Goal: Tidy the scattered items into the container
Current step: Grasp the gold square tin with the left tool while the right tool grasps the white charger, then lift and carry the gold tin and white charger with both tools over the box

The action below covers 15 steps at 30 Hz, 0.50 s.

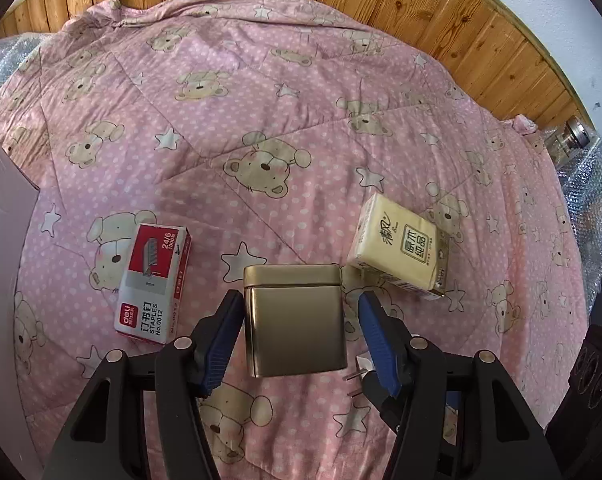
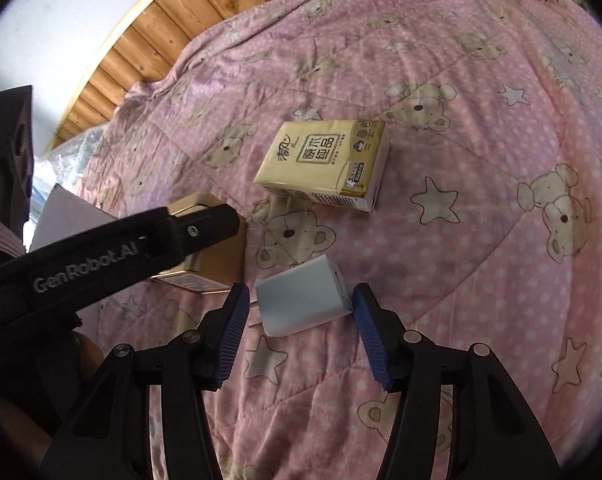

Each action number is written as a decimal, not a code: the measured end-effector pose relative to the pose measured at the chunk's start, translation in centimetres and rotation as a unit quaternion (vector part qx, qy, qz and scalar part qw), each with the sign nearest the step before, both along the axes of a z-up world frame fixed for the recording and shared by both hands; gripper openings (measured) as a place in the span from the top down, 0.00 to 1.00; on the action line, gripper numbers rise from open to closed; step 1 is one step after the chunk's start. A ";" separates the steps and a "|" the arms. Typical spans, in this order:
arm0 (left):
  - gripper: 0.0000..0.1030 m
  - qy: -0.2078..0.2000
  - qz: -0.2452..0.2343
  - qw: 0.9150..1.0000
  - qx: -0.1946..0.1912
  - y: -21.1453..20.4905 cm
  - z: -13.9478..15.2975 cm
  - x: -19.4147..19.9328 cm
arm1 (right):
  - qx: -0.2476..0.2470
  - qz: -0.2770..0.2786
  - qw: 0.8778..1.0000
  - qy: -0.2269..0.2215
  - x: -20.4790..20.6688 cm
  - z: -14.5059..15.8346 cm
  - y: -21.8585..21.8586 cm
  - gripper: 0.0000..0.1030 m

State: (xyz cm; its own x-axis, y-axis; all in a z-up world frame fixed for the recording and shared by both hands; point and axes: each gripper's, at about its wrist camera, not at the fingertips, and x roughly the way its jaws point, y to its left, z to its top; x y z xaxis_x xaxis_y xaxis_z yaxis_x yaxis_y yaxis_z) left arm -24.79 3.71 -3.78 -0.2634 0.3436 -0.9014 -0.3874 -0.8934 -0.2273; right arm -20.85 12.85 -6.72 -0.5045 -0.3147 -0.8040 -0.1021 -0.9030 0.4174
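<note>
The gold tin (image 1: 295,320) lies on the pink quilt (image 1: 261,120) between the left gripper (image 1: 297,308)'s spread fingers, perhaps brushing one pad. Beside it, the right gripper (image 2: 299,304) gapes around the white charger (image 2: 303,300) (prongs leftward). Staple box (image 1: 155,282) and tissue pack (image 1: 401,246) flank them.

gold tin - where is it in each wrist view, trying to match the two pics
Left wrist: the gold tin sits at bottom centre, between the open left gripper fingers.
Right wrist: the tin is at left of centre, partly hidden behind the left gripper's finger.
Shared landmark: the yellow tissue pack.
</note>
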 end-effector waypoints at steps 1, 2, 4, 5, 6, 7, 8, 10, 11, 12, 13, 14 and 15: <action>0.42 -0.005 0.001 1.000 -0.004 0.0 -0.5 -0.3 | 0.006 0.004 1.000 0.001 -0.2 0.0 -0.1 0.44; 0.42 -0.010 0.004 1.000 -0.007 0.0 -1.0 -0.6 | 0.010 0.006 1.000 0.003 -0.4 0.0 -0.2 0.46; 0.42 -0.022 0.003 1.000 -0.005 0.0 -1.9 -1.1 | 0.019 0.013 1.000 0.007 -0.6 0.0 -0.4 0.50; 0.42 -0.015 0.004 1.000 -0.002 -0.1 -1.9 -1.1 | 0.020 0.016 1.000 0.009 -0.7 0.0 -0.4 0.51; 0.43 -0.011 0.000 1.000 -0.004 0.0 -1.9 -1.1 | 0.018 0.017 1.000 0.011 -0.7 0.0 -0.3 0.51; 0.44 -0.006 -0.004 1.000 -0.007 0.2 -1.9 -1.0 | 0.019 0.018 1.000 0.012 -0.8 0.0 -0.3 0.52; 0.48 0.000 -0.007 1.000 -0.009 0.2 -1.9 -1.0 | 0.020 0.018 1.000 0.013 -0.8 0.0 -0.3 0.52; 0.48 0.003 -0.009 1.000 -0.009 0.2 -1.8 -1.0 | 0.015 0.016 1.000 0.013 -0.7 -0.1 -0.2 0.52; 0.49 0.005 -0.011 1.000 -0.008 0.1 -1.8 -1.0 | 0.011 0.013 1.000 0.010 -0.7 0.0 -0.1 0.53; 0.49 0.004 -0.011 1.000 -0.005 0.0 -1.8 -1.0 | 0.003 0.009 1.000 0.006 -0.7 0.1 0.0 0.53; 0.49 0.003 -0.012 1.000 -0.004 -0.1 -1.7 -0.9 | -0.006 0.005 1.000 0.002 -0.6 0.1 0.2 0.53; 0.49 0.002 -0.011 1.000 -0.002 -0.3 -1.6 -0.9 | -0.014 0.003 1.000 0.000 -0.5 0.3 0.3 0.53; 0.49 -0.002 -0.009 1.000 0.002 -0.5 -1.5 -0.8 | -0.016 0.001 1.000 0.000 -0.2 0.5 0.3 0.53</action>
State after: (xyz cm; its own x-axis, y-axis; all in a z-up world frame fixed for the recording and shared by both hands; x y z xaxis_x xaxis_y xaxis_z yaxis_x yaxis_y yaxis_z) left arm -25.61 3.21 -5.27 -0.2527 0.3516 -0.9014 -0.4024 -0.8854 -0.2325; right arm -21.04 13.18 -6.18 -0.5044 -0.3423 -0.7927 -0.0994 -0.8890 0.4471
